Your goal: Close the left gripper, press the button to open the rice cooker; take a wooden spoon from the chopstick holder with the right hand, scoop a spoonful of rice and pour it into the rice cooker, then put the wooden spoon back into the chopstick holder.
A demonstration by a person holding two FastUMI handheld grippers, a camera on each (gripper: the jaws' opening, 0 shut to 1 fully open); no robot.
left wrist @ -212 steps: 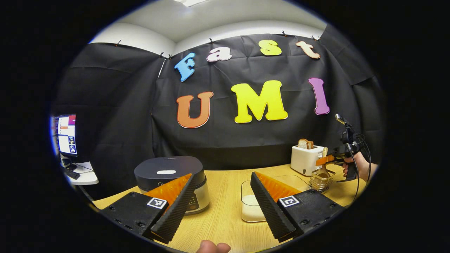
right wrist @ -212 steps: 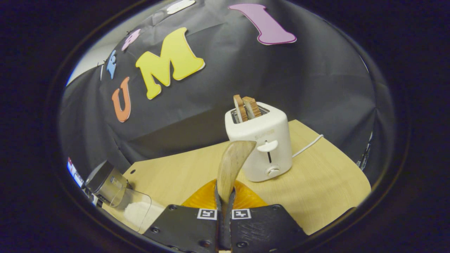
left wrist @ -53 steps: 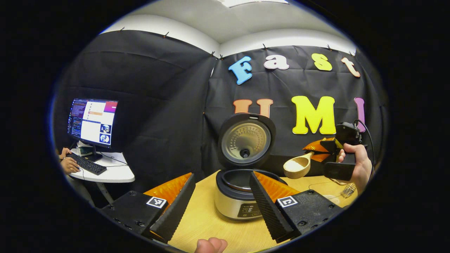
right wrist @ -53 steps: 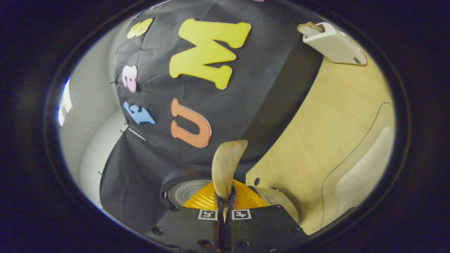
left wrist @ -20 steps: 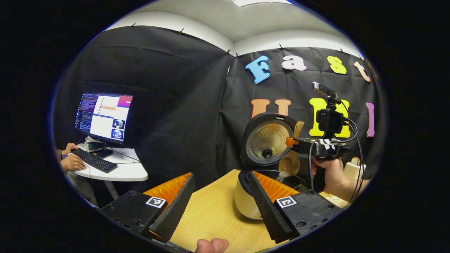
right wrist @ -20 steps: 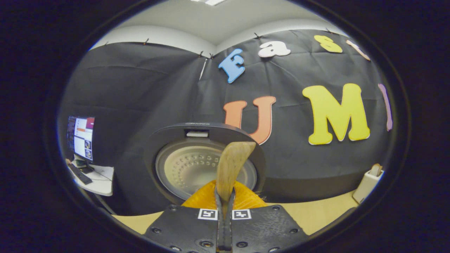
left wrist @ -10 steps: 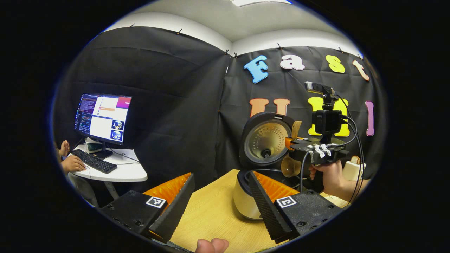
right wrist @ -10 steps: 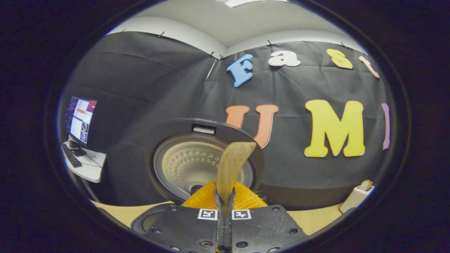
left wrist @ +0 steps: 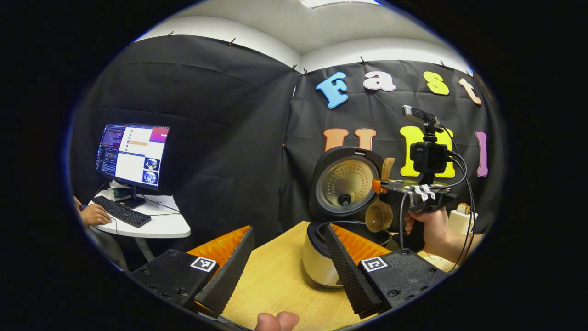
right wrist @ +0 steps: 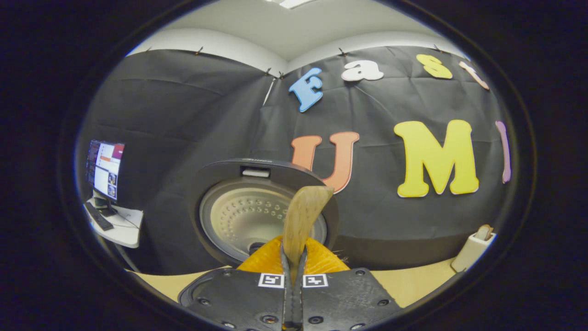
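The rice cooker (left wrist: 317,262) stands on the wooden table with its round lid (left wrist: 344,184) raised upright. My left gripper (left wrist: 287,276) is open and holds nothing, its fingers framing the cooker's left side from the near side. A hand holds my right gripper (left wrist: 381,186) just above the pot. It is shut on the handle of the wooden spoon (left wrist: 377,216), whose bowl hangs tipped over the pot with no rice seen in it. In the right gripper view my right gripper (right wrist: 294,257) pinches the spoon handle (right wrist: 305,216) in front of the lid's inner plate (right wrist: 257,211).
A white toaster (left wrist: 461,220) with bread stands behind the right hand, also seen as the toaster (right wrist: 473,248) at far right. A monitor (left wrist: 133,154) and keyboard sit on a white desk (left wrist: 165,227) at left, where a person's hand (left wrist: 94,214) rests.
One second ago rice was falling from the tipped spoon into the pot; now nothing falls. The right gripper and spoon have shifted only slightly. The left gripper has stayed open.
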